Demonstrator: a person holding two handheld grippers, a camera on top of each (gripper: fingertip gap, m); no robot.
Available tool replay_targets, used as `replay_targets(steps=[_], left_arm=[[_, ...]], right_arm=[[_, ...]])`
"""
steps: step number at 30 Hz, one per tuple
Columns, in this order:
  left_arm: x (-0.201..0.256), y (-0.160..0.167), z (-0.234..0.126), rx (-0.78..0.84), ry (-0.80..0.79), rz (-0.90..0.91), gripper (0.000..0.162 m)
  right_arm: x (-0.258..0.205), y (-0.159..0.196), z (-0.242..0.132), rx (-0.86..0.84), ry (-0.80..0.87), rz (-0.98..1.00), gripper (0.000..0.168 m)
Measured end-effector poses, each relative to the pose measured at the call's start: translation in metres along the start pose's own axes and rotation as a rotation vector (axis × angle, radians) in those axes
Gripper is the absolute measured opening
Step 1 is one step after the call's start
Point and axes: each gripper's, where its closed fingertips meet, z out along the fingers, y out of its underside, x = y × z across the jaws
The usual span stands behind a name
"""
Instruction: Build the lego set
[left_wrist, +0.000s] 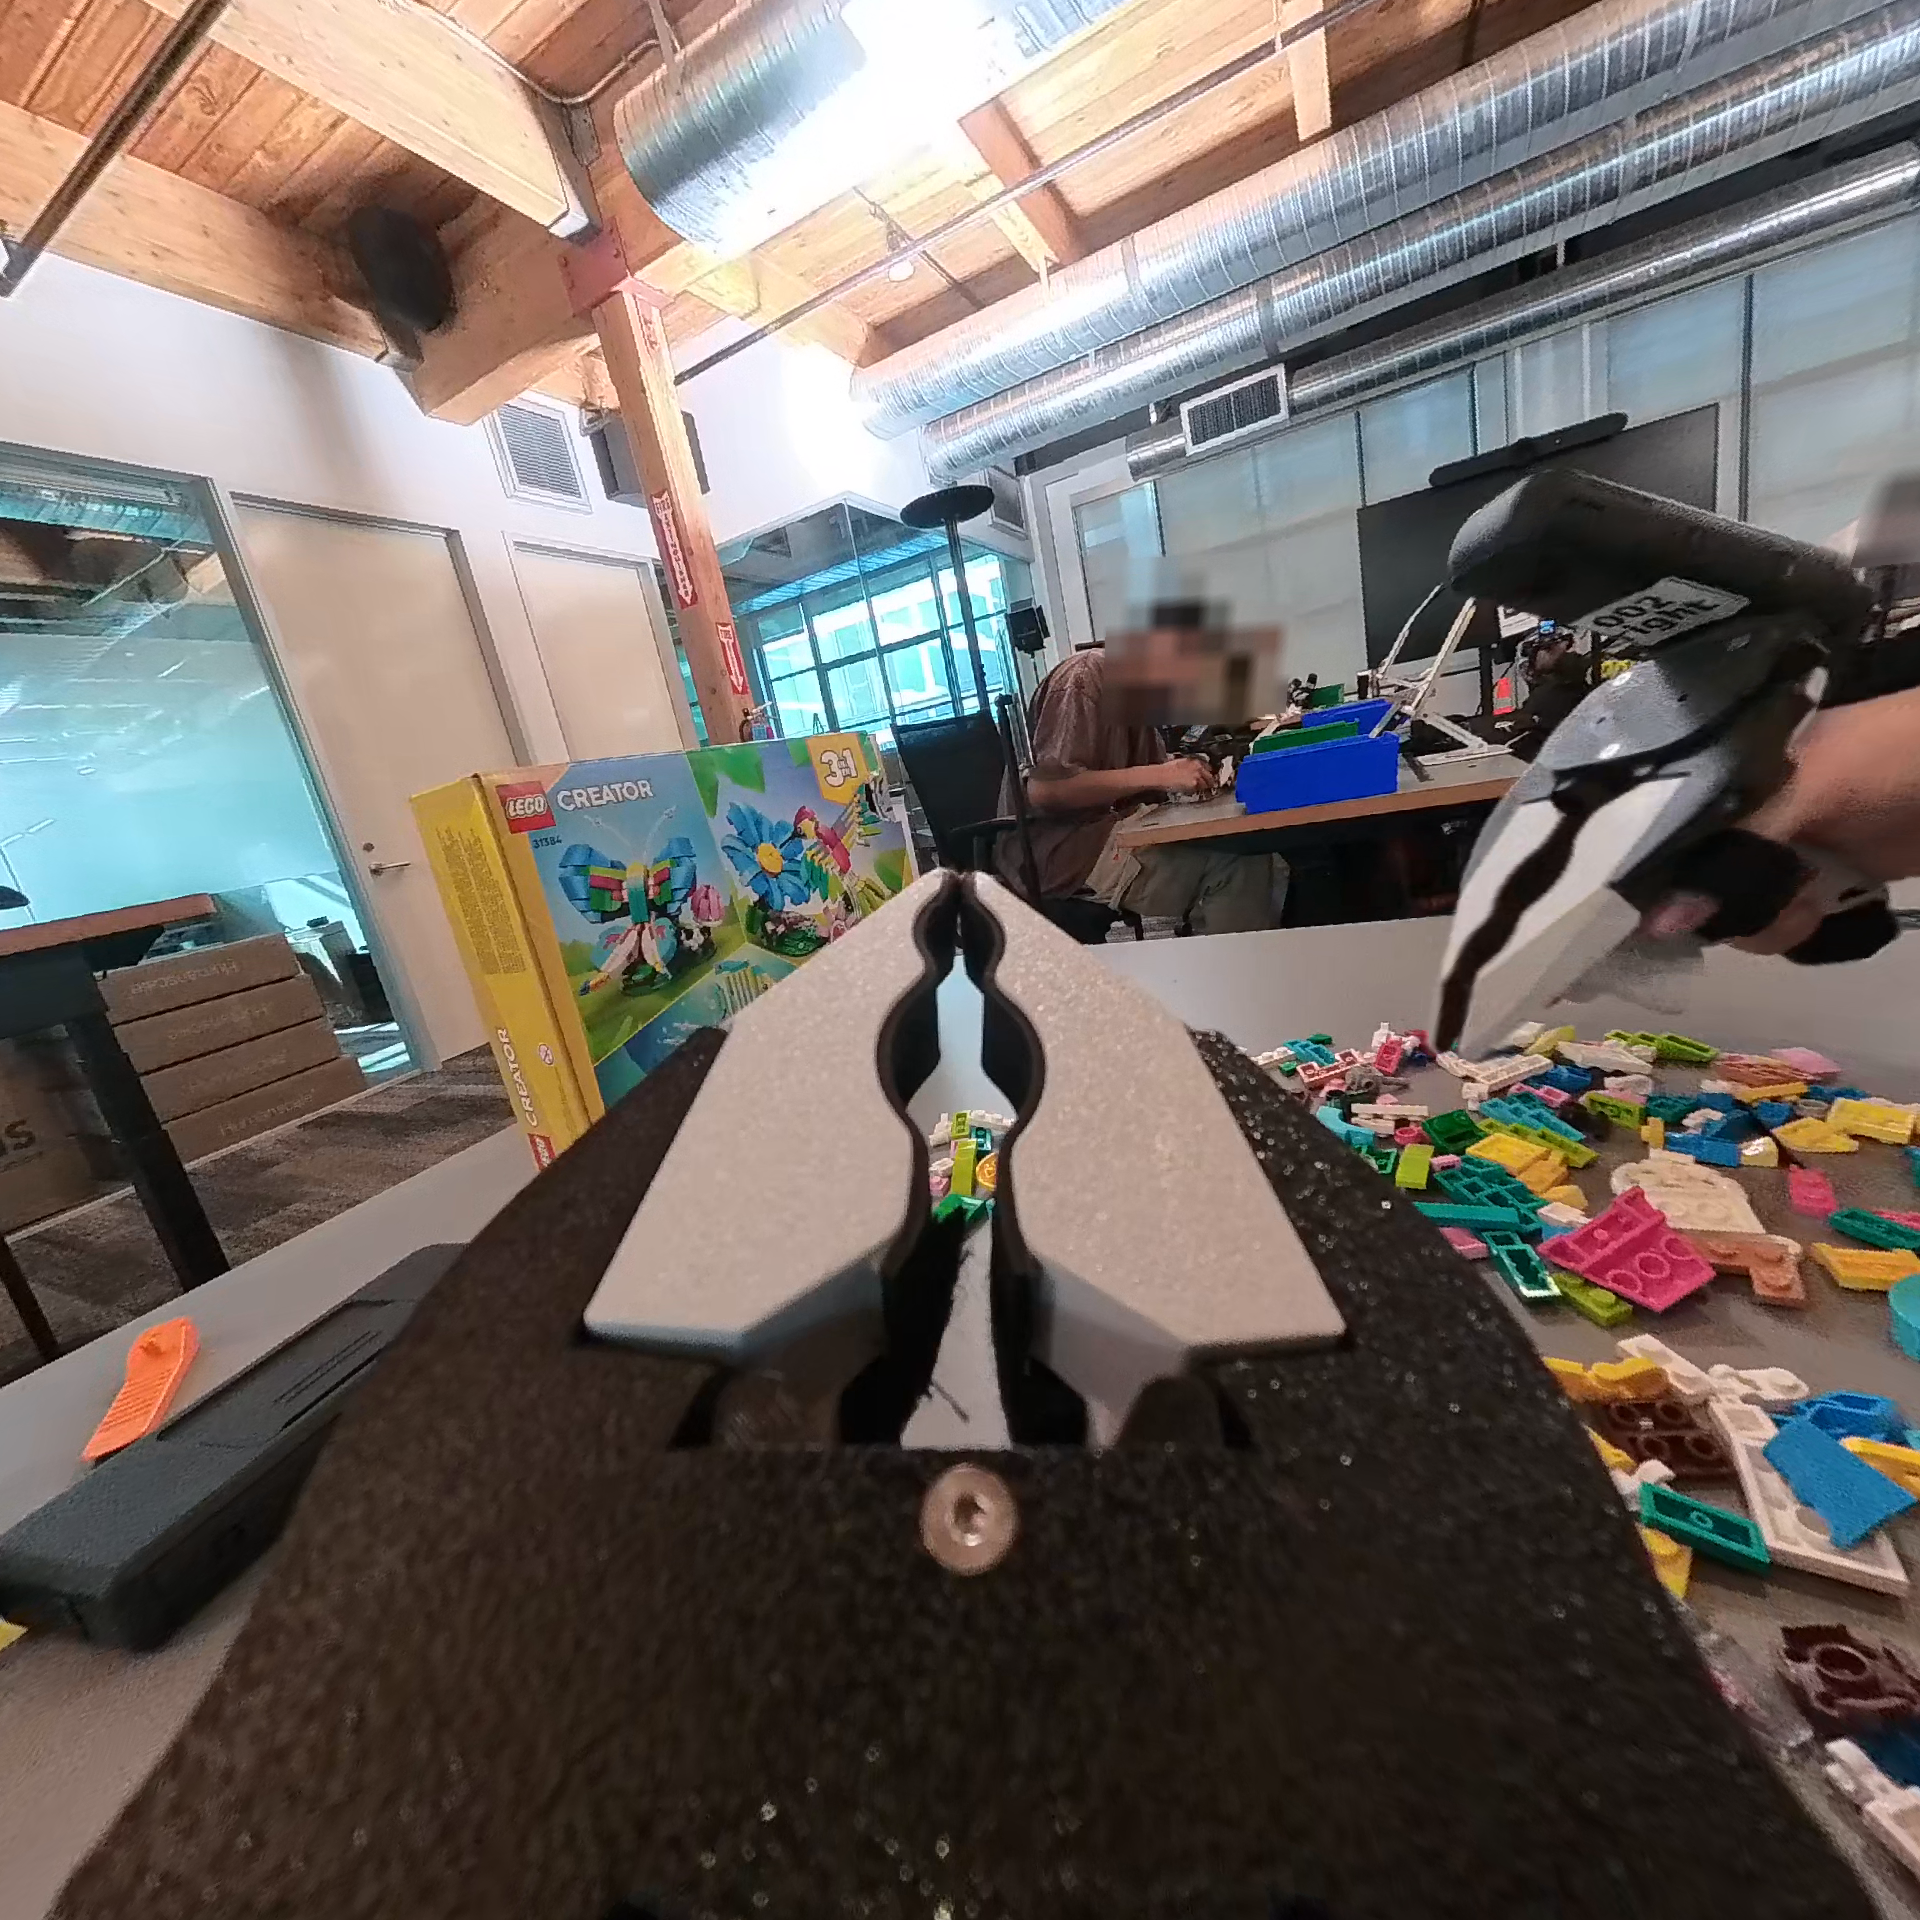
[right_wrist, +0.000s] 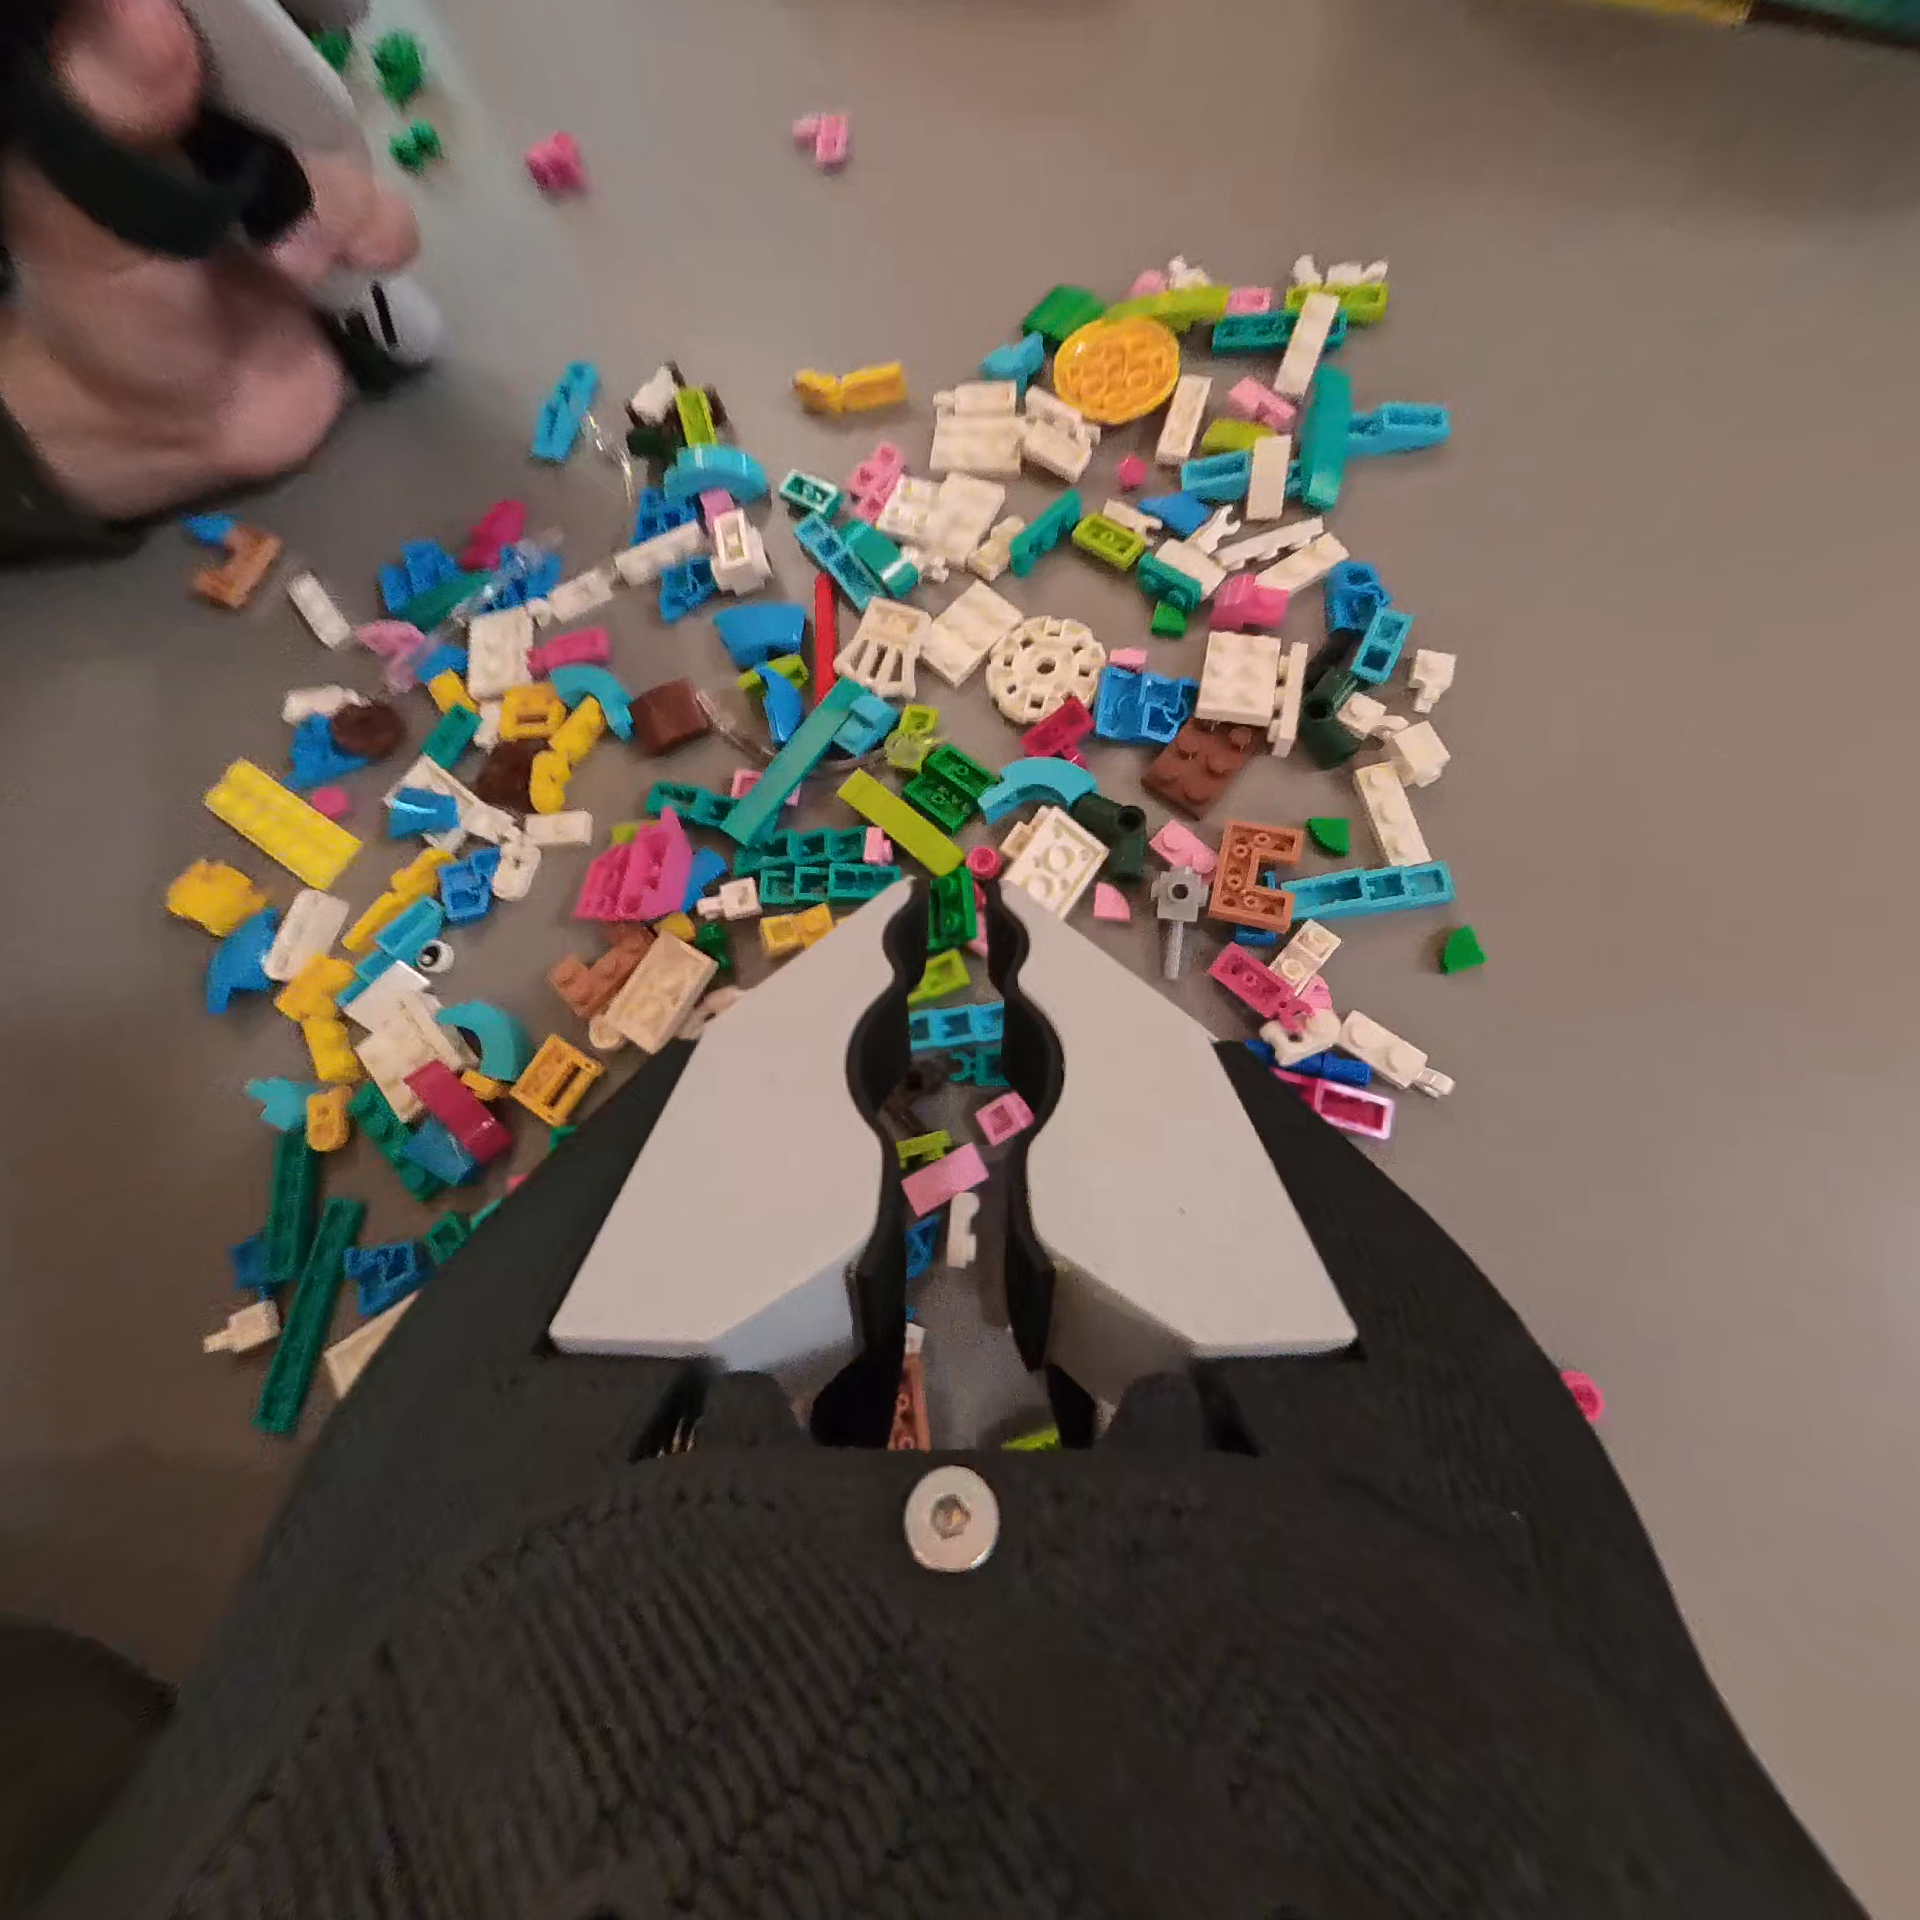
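A pile of loose lego pieces (right_wrist: 1044, 665) in many colours is spread over the grey table (right_wrist: 1662, 520); it also shows in the left wrist view (left_wrist: 1621, 1236). My right gripper (right_wrist: 951, 885) points down into the near edge of the pile, its tips closed on a small green brick (right_wrist: 951, 912). In the left wrist view the right gripper (left_wrist: 1446, 1039) touches the pile's far side. My left gripper (left_wrist: 958, 883) is shut and empty, held above the table left of the pile. It shows blurred in a hand at the top left of the right wrist view (right_wrist: 379, 322).
The lego set's box (left_wrist: 644, 914) stands upright at the far left of the table. An orange brick separator (left_wrist: 140, 1387) and a black case (left_wrist: 187, 1455) lie at the left. A person (left_wrist: 1091, 790) sits at another table behind, with blue bins (left_wrist: 1320, 769). The grippers' ends are close to 20 cm from one another.
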Motion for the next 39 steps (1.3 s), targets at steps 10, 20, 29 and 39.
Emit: replay_targets(steps=[10, 20, 29, 39], left_arm=[[0.0, 0.0, 0.0, -0.001, 0.002, -0.002, 0.0], [-0.002, -0.001, -0.001, 0.005, -0.009, -0.002, 0.0], [-0.006, -0.001, -0.001, 0.011, -0.028, -0.006, 0.0], [-0.005, 0.003, 0.001, -0.015, -0.03, 0.002, 0.0]], right_arm=[[0.005, 0.016, 0.017, -0.15, 0.052, -0.104, 0.01], [0.007, 0.0, 0.011, -0.067, 0.058, -0.124, 0.006], [0.003, -0.079, 0.023, 0.225, 0.192, -0.262, 0.006], [-0.207, -0.225, 0.021, 0.578, 0.066, -0.402, 0.006]])
